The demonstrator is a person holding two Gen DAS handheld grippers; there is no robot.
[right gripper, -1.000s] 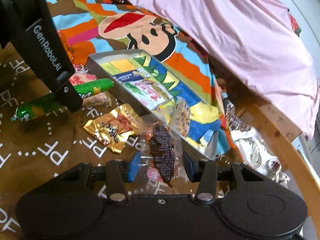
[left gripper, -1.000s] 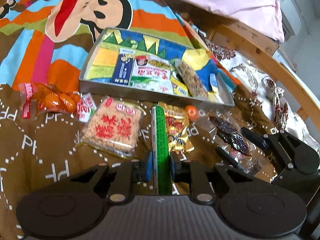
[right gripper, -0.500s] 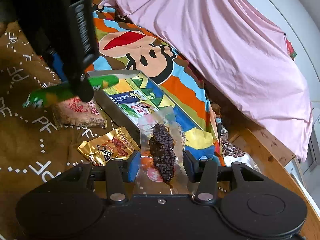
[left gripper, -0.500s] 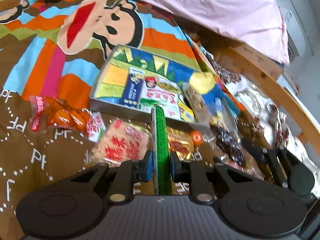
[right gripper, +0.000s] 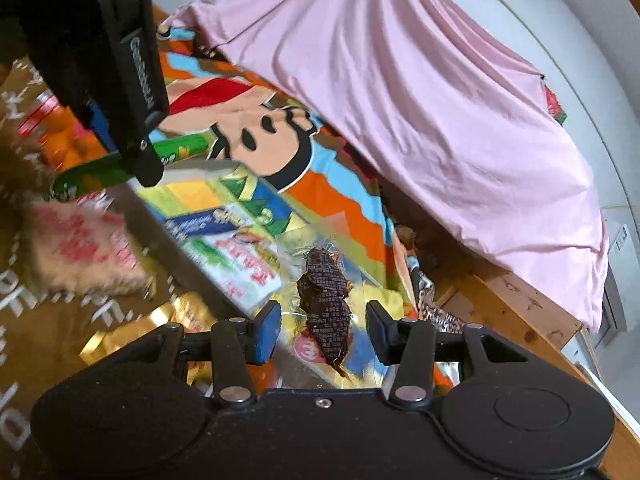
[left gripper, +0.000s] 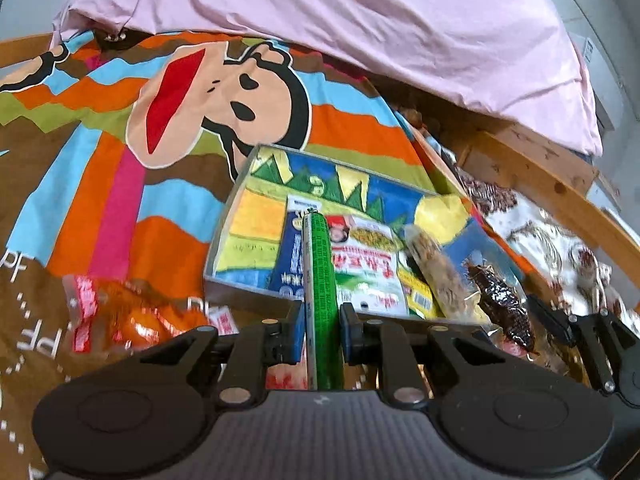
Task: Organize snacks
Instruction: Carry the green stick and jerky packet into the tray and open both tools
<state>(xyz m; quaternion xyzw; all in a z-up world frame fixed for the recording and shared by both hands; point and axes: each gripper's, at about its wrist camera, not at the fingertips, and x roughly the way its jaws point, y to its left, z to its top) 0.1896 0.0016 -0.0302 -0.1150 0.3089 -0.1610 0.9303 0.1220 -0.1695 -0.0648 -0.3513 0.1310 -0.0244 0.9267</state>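
Note:
My left gripper (left gripper: pixel 322 328) is shut on a green sausage stick (left gripper: pixel 320 264) that points forward, its tip over the near part of the colourful tray (left gripper: pixel 224 236). In the right wrist view the same stick (right gripper: pixel 184 150) juts from the left gripper's finger (right gripper: pixel 150 168) above the tray's (right gripper: pixel 192 196) near-left corner. My right gripper (right gripper: pixel 322 328) is shut on a clear packet with a dark brown snack (right gripper: pixel 324 292), held over the tray's right part. The left wrist view shows that packet (left gripper: pixel 500 300) at the right.
The tray holds a blue packet (left gripper: pixel 294 256), a white and green packet (left gripper: pixel 368 268) and a grain bar (left gripper: pixel 436 276). On the brown blanket lie an orange packet (left gripper: pixel 132 316), a pink cracker packet (right gripper: pixel 80 256) and a gold packet (right gripper: pixel 132 328). A pink sheet (left gripper: pixel 360 20) and a wooden frame (left gripper: pixel 540 184) lie beyond.
Both grippers have moved forward from the blanket to over the tray, each keeping its snack. The green stick's tip now hangs over the tray's packets.

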